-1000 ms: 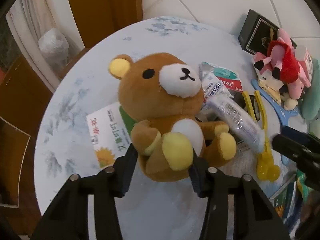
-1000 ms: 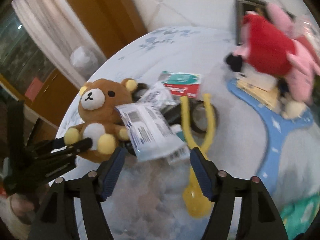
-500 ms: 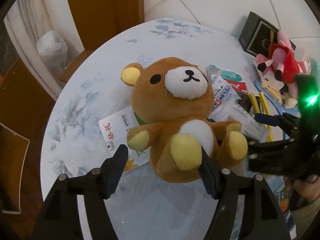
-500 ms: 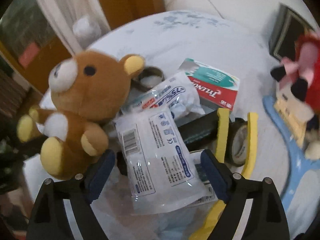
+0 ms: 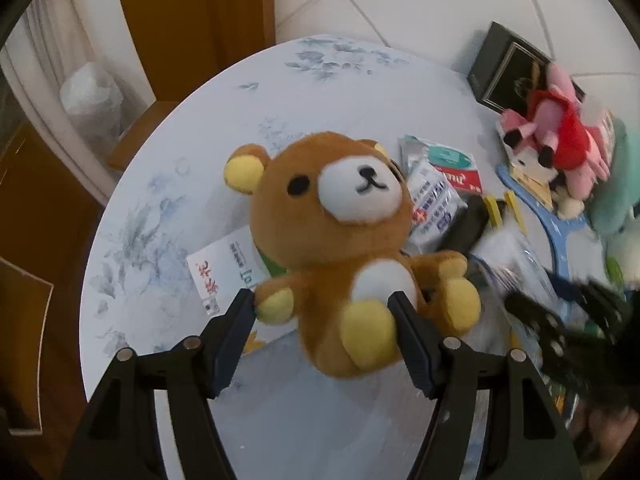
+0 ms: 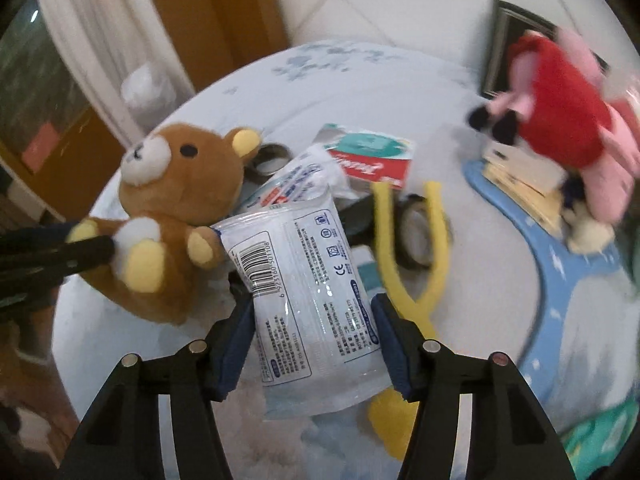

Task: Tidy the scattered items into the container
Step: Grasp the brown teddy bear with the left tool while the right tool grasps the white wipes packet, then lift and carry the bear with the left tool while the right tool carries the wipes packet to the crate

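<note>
Your left gripper [image 5: 322, 314] pinches the teddy bear [image 5: 344, 240] at its belly; your right gripper [image 6: 312, 320] clamps the white packet [image 6: 304, 276], its long axis running away from you. The blue tray [image 6: 560, 280] lies to the right, nearer your right hand.

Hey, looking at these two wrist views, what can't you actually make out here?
- Right gripper in the left wrist view: motion-blurred at the right edge, so its grip is unreadable there.
- Pink and red plush in the right wrist view: blurred, face unreadable.
- Booklet in the left wrist view: mostly covered by the teddy bear.
- Tape roll in the right wrist view: partly hidden behind the yellow slingshot.
- Mask packet: small print too fine to read.
</note>
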Motion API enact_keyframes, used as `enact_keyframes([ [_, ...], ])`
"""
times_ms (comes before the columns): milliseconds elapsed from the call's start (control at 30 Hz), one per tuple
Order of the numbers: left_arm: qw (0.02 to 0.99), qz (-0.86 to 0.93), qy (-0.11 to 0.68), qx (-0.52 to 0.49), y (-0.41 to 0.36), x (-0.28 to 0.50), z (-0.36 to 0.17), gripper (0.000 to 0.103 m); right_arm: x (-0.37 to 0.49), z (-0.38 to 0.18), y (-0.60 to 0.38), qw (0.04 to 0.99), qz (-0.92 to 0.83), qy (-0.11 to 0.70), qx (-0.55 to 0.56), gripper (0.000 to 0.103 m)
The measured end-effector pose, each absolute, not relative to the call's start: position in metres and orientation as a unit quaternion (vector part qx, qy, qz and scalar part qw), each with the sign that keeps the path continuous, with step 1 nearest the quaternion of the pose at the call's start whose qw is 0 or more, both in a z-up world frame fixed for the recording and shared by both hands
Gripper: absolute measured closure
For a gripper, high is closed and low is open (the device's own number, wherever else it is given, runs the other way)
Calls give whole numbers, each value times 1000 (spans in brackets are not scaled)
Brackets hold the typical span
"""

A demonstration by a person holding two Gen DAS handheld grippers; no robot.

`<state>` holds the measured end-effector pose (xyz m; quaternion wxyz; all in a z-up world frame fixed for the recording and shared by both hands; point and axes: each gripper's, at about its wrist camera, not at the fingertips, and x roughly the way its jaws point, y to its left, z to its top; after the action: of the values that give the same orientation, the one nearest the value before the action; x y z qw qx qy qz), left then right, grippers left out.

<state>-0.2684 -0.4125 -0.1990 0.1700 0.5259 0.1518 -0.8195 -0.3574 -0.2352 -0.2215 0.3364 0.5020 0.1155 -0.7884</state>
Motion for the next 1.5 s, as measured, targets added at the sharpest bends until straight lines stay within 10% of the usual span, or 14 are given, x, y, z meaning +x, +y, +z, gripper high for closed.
enact_keyframes([
  [533, 234, -776, 128, 572, -410, -343, -237, 10, -366, -208, -181, 302, -804, 38, 511, 45],
  [833, 221, -804, 132, 537, -409, -334, -227, 27, -360, -208, -180, 313, -802, 37, 508, 44],
  [1500, 142, -897, 95, 408, -306, -261, -94, 28, -320, -109, -117, 297, -870, 23, 392, 45],
])
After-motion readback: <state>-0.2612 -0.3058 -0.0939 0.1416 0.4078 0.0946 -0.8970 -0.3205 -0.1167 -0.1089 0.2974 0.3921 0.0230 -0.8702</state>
